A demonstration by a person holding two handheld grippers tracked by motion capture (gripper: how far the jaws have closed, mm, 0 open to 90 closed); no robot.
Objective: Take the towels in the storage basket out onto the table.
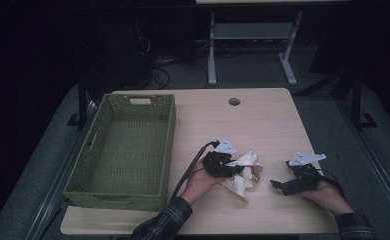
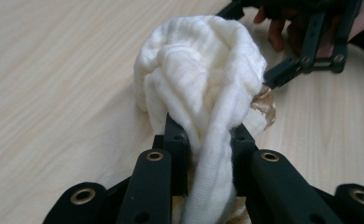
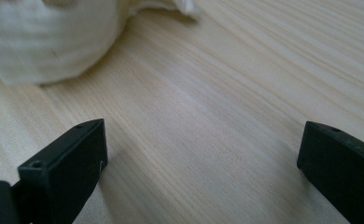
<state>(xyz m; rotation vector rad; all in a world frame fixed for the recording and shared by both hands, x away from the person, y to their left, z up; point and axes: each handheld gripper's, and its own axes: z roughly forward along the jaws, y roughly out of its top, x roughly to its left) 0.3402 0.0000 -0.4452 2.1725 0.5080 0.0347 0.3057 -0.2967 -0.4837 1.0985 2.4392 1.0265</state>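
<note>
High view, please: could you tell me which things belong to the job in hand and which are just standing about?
In the job:
- white cloth, pinched by the left gripper
- right gripper, jaws apart
- green basket

Standing about:
- grey desk frame behind the table

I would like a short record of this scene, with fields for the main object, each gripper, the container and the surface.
main object: white cloth, bunched up, lying on the table
left gripper: left gripper shut on a fold of the white cloth
right gripper: right gripper open, nothing between its jaws, low over bare table, apart from the cloth
container: green woven basket, nothing inside, at the table's left side
surface: light wood table with a round hole near the far edge
</note>
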